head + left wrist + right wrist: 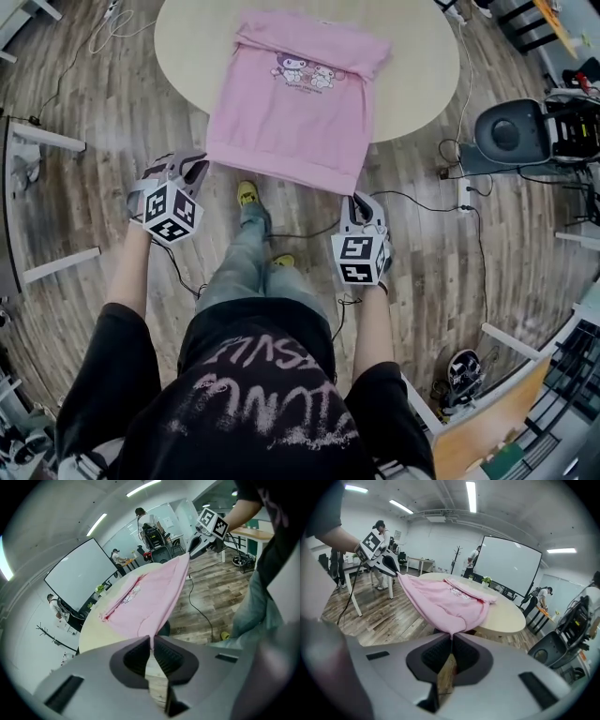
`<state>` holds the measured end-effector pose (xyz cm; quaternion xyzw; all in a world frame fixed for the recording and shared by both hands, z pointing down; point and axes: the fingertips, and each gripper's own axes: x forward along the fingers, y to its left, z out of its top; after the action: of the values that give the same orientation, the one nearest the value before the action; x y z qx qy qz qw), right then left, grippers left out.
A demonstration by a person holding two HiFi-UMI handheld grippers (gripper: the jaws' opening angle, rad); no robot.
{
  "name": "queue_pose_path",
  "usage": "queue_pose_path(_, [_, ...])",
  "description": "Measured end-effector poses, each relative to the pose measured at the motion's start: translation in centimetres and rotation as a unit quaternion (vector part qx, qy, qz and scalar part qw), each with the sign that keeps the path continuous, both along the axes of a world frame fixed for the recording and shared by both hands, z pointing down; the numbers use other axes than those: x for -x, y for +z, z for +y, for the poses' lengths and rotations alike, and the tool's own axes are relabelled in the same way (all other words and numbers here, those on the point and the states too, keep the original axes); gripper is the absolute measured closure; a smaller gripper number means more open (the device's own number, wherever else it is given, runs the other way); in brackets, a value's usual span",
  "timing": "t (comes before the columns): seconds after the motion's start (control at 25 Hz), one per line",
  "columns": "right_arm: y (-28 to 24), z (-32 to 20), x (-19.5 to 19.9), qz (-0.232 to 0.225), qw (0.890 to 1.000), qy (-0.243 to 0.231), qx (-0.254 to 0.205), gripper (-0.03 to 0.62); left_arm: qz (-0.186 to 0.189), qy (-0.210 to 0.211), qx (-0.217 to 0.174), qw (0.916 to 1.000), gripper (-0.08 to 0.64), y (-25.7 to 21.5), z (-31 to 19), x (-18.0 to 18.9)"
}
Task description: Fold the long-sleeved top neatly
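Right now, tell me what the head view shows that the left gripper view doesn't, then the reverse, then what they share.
Only the head view: the marker cube on the left gripper and the print on the person's black shirt. Only the left gripper view: its fingers shut on a hem corner, and a large white screen. Both: the pink top hanging off the round table, and the right gripper holding the other hem corner.

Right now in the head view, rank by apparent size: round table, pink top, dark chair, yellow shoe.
1. round table, though cropped and partly covered
2. pink top
3. dark chair
4. yellow shoe, which sits lower, on the floor
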<state>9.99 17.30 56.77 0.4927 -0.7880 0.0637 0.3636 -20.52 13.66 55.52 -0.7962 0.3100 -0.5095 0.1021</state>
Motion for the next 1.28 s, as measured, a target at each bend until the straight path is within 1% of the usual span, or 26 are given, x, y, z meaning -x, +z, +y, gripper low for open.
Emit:
queue_pose_path(0.28, [-1.8,3.2,-0.4,-0.004,1.000,-0.007,0.017,0.577,0.008,0.002,0.023,0.9997,0.525,-1.5,3.7,-0.5])
queue_pose_path(0.44, [-3.5,3.4,-0.3,-0.005,0.999,-0.023,0.026,0.577,0.013,0.009,0.019,0.9997,0.526,-3.8,3.4,-0.3])
queue_pose_path(0.6, [-5.7,1.4,-0.6,-0.009,0.999,-0.030,0.028,0.577,0.010,0.025,0.016,0.9995,0.526,-6.1,1.2,-0.6])
queue_pose_path(0.84, [-8.3,-2.7,-0.5,-0.010,0.999,-0.030,0.037,0.577,0.022,0.036,0.015,0.9990,0.526,-8.9,-3.6,-0.6])
queue_pose_path(1.0, [-9.2,-5.5,0.1,-0.006,0.999,-0.025,0.038,0.577,0.029,0.047,0.018,0.9983,0.526,-9.3,-6.9,-0.3])
queue_pose_path(1.28, [-9.9,-8.7,0.9,0.003,0.999,-0.004,0.042,0.577,0.043,0.071,0.026,0.9962,0.526,-9.1,-11.3,-0.2])
